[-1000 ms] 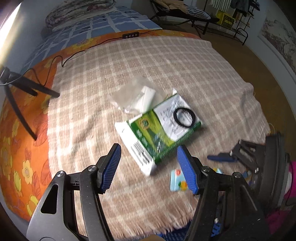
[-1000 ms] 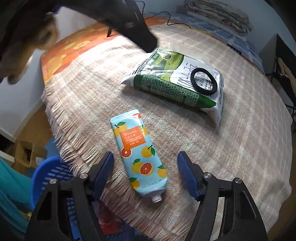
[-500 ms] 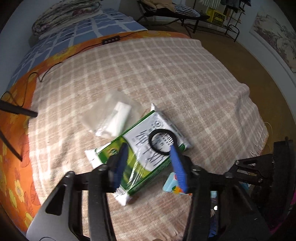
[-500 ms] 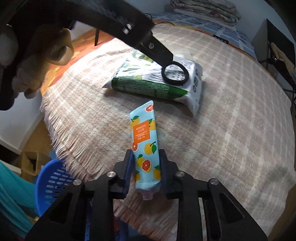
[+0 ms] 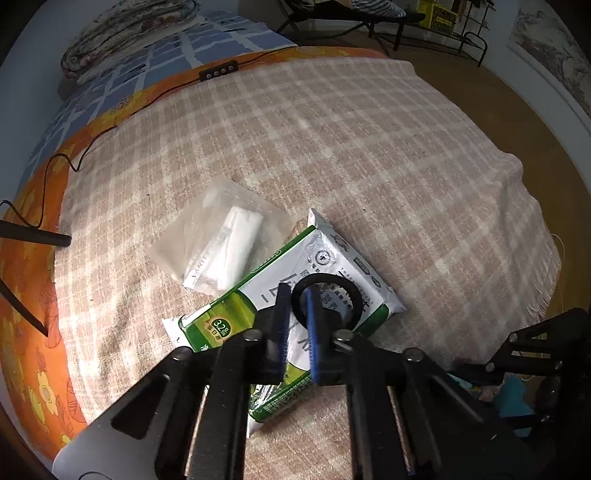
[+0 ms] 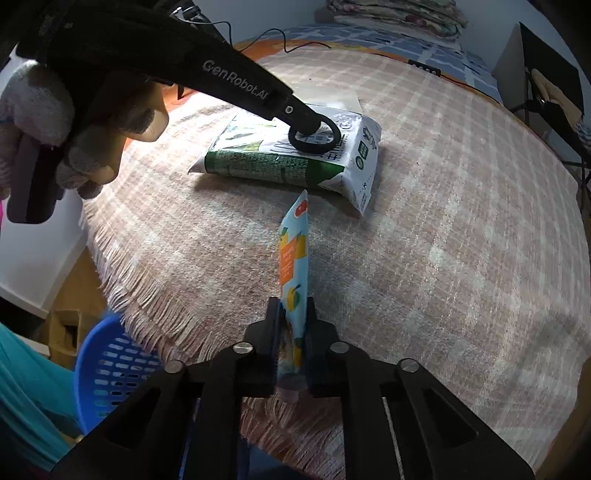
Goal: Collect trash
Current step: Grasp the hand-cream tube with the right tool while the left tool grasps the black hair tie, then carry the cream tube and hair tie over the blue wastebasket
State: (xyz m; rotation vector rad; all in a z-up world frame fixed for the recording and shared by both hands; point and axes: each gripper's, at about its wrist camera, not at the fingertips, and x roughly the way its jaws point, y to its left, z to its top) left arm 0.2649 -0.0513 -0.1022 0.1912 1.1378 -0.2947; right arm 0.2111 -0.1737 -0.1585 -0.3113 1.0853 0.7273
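the left gripper (image 5: 297, 314) pinches the black ring's (image 5: 325, 301) near rim atop the green milk pack (image 5: 258, 306), hiding part of it. only the right view shows the right gripper (image 6: 291, 343) clamping the orange-print tube (image 6: 293, 258), cap end hidden, and the blue basket (image 6: 110, 365) at 8 o'clock, cut off.

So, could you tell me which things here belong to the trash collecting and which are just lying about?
Job:
- orange-print tube, clamped in the right gripper
- black ring, pinched by the left gripper
- green milk pouch
- clear plastic bag
- blue basket

Lying about:
- checked blanket
- black cable
- folded quilt
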